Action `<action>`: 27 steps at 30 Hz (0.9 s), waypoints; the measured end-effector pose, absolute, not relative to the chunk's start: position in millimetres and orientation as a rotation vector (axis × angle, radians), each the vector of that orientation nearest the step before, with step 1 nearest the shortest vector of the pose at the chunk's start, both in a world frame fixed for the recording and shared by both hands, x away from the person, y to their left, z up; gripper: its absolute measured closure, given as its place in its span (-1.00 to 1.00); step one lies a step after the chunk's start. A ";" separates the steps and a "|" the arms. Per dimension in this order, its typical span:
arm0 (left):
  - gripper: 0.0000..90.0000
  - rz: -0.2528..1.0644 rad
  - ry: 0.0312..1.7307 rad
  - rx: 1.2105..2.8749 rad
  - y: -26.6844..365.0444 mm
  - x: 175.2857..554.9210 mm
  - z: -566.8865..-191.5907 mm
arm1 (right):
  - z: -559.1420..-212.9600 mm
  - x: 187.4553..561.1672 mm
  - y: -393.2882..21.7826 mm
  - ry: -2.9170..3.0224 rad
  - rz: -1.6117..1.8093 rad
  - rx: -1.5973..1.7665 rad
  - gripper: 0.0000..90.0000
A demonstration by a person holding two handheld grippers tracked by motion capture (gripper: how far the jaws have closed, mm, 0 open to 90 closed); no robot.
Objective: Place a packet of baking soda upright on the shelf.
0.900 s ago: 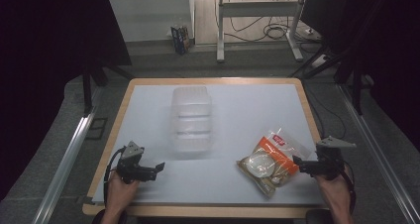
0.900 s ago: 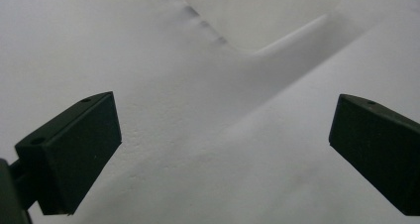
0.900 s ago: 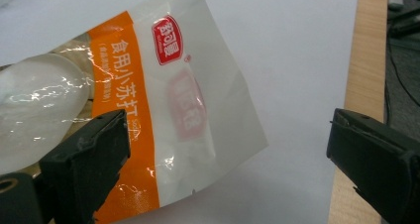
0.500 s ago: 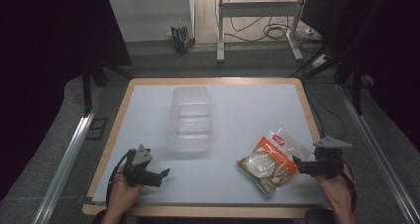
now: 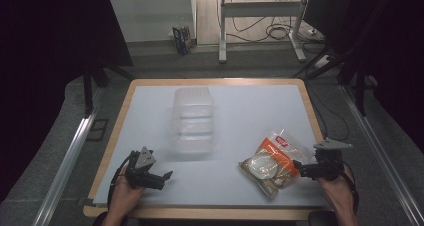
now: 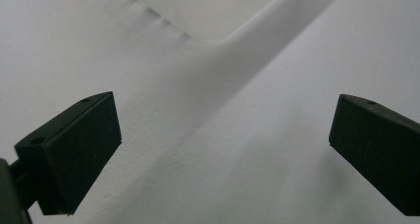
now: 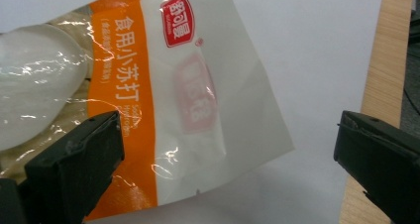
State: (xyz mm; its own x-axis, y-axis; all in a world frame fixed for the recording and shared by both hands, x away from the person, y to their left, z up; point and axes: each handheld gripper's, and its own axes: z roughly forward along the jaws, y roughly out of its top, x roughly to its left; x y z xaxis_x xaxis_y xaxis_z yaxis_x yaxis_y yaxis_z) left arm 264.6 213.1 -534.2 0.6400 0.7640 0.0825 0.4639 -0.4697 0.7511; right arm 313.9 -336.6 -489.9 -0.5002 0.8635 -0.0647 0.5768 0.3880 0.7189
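Observation:
A clear plastic container (image 5: 193, 118) lies on the white tabletop (image 5: 250, 106), left of centre. An orange and white snack bag (image 5: 272, 158) lies at the front right; up close the bag (image 7: 148, 85) shows red and orange print. My right gripper (image 5: 302, 168) sits just right of the bag's edge, open, its jaws (image 7: 228, 169) wide over the bag's white end. My left gripper (image 5: 162, 178) rests near the front left corner, open and empty, jaws (image 6: 223, 149) over bare tabletop, with the container's edge (image 6: 208, 11) ahead.
The table has a wooden rim (image 5: 215, 81). Its right edge (image 7: 386, 60) lies close to my right gripper. Beyond the table stand metal desk legs (image 5: 222, 31), cables on the floor (image 5: 280, 33), and a small box (image 5: 182, 38).
My left gripper has shifted right and slightly toward the front edge, turning to point right. The right gripper and bag have stayed put.

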 end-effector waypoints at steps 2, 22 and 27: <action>-1.00 0.539 0.950 2.146 212.9 264.8 -534.3 | -488.4 313.7 -336.9 2.216 0.920 1.234 -1.00; -1.00 0.538 0.946 2.152 212.3 264.9 -535.0 | -488.5 322.0 -333.6 2.248 0.941 1.241 -1.00; -1.00 0.539 0.945 2.154 212.2 264.8 -535.0 | -486.8 324.8 -331.1 2.259 0.928 1.231 -1.00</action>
State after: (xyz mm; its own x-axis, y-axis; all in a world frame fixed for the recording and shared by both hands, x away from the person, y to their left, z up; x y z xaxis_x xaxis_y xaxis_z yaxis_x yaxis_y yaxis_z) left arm 264.8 212.2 -535.0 0.6452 0.7590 0.0875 0.4618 -0.4787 0.7468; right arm 324.8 -331.1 -486.8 -0.5299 0.8474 -0.0338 0.5787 0.3904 0.7160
